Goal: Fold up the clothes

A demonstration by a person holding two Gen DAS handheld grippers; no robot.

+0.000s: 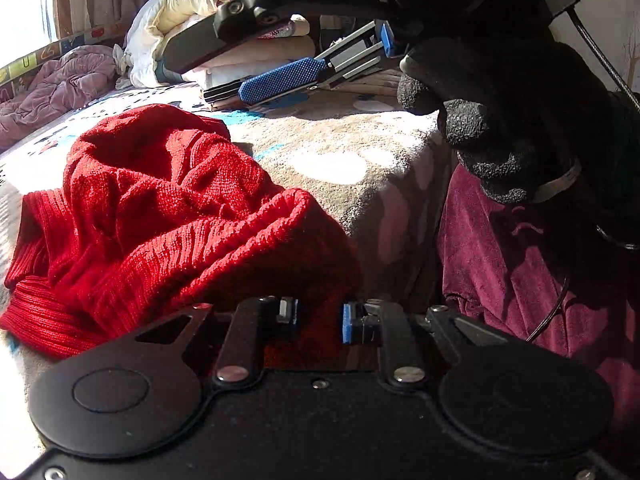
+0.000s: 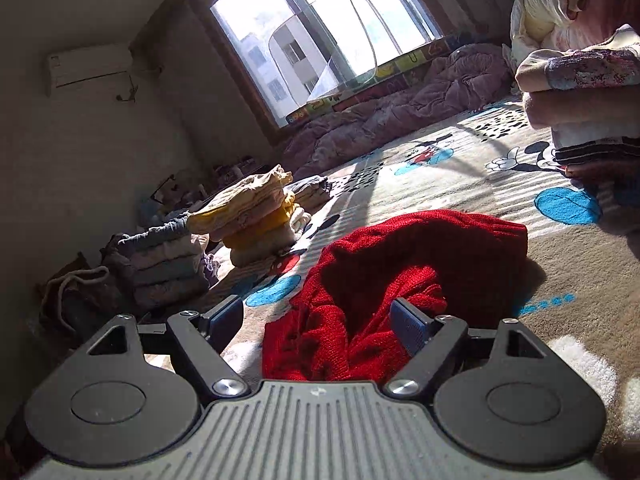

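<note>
Red sweater (image 1: 160, 216) is lying crumpled in a heap on the cartoon-print bed cover (image 2: 460, 168), not flat and not folded. Left claw (image 1: 318, 316) is standing with a narrow gap, red knit lying between its pads, though I cannot tell if it is gripping. Right claw (image 2: 320, 320) is spreading wide over the near edge, holding nothing. Folded stacks (image 2: 256, 212) are sitting nearby, so several clothes are looking done, while this one is needing spreading and folding.

Only the letter U reads on the alphabet border (image 1: 28, 65).
</note>
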